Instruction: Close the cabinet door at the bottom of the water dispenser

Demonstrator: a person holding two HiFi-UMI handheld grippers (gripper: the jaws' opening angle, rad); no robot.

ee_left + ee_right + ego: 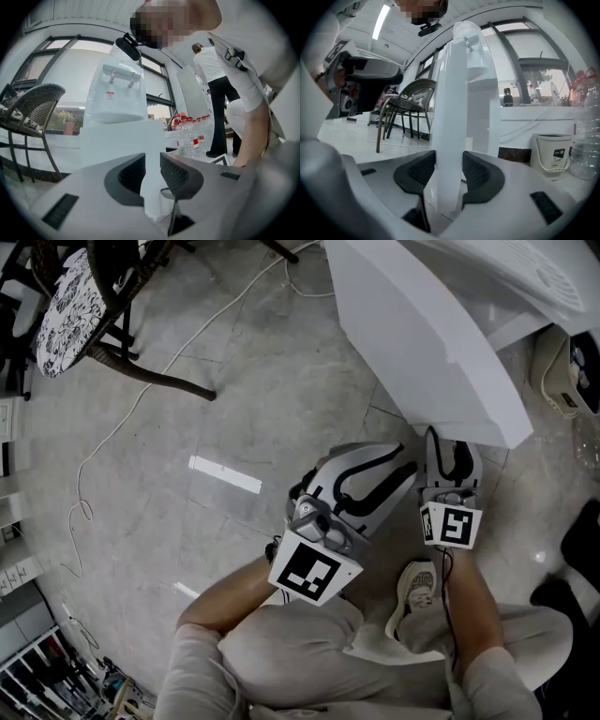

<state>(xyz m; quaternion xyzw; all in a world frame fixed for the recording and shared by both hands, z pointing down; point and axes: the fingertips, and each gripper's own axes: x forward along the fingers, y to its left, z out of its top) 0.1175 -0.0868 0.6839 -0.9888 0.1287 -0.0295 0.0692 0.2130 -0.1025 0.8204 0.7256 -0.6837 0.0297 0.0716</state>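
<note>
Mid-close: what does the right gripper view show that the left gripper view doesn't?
Only the right gripper view: the door edge-on, clamped between the right gripper's jaws, and a white bucket on the floor.

Only the left gripper view: the dispenser seen from the front, a standing person, and the left gripper with its jaws apart, gripping nothing.

Both: the dispenser, the chair, bottles and the windows.

White cabinet door (427, 343), standing open
</note>
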